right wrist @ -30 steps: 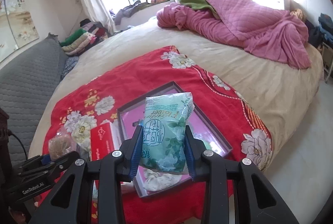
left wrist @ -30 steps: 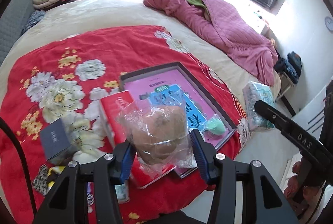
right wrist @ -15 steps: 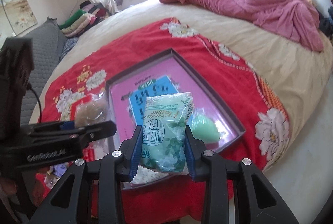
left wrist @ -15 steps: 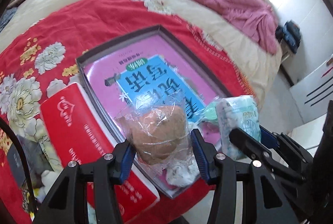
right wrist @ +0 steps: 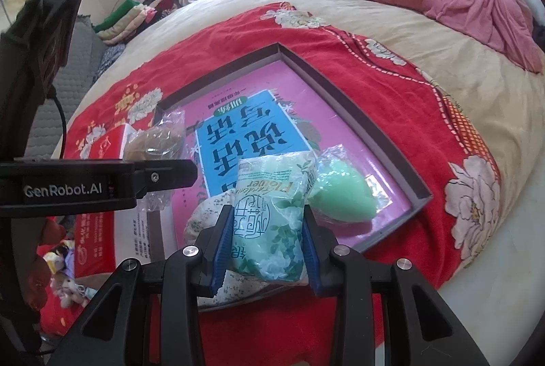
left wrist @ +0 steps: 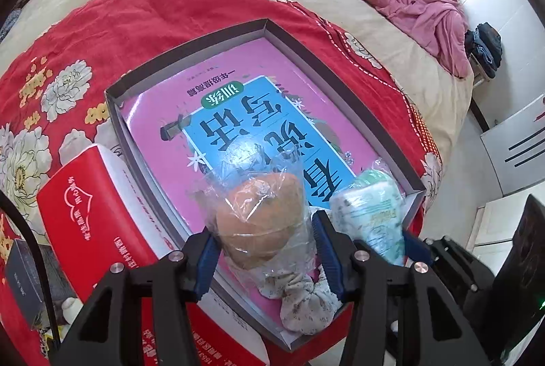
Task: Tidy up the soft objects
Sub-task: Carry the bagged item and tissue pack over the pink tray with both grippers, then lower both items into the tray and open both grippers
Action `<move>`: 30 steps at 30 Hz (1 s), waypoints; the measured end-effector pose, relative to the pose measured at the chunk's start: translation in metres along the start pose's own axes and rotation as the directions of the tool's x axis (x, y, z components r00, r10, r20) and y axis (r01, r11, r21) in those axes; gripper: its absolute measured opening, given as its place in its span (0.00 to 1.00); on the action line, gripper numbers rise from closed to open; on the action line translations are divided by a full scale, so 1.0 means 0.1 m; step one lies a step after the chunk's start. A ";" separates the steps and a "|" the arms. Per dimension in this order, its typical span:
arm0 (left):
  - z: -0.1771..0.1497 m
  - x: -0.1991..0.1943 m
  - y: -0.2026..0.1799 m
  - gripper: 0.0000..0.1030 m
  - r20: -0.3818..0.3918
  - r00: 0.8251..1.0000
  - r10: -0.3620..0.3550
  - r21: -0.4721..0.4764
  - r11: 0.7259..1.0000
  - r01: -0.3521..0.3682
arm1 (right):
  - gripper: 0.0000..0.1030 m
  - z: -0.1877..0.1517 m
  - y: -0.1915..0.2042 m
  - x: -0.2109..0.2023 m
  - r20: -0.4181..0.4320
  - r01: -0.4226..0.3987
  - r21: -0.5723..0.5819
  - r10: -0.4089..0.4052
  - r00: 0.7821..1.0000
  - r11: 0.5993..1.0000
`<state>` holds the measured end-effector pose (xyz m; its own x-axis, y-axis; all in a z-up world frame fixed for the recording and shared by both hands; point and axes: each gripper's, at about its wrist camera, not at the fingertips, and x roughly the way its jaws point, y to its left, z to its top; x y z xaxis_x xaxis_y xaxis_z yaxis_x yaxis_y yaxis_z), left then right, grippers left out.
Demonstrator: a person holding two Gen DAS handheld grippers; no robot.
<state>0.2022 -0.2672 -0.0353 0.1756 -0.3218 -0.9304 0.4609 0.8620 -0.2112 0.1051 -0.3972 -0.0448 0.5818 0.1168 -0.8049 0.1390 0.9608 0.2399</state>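
bun bag (left wrist: 262,223): crinkly clear plastic | tissue pack (right wrist: 269,223): glossy film | blanket (right wrist: 391,100): matt cloth

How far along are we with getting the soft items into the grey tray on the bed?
Done: a green sponge in plastic wrap and a floral cloth bundle already lie in the grey tray.
In hand: the left gripper grips a bagged brown soft item, and the right gripper grips a green tissue pack, both over the tray's near end.
Left: setting both down and releasing.

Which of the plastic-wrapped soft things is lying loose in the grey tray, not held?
The green egg-shaped sponge; the brown bagged one and tissue pack are gripped.
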 end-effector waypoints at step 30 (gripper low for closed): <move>-0.05 0.14 -0.18 0.58 -0.041 0.997 0.068 0.075 0.995 -0.065 | 0.55 -0.09 0.11 -0.16 0.025 0.068 -0.123 -0.066 0.998 0.990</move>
<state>0.1920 -0.2857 -0.0461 0.1708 -0.2462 -0.9540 0.5129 0.8490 -0.1273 0.0902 -0.3860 -0.0335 0.5916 0.0472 -0.8049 0.0790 0.9901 0.1161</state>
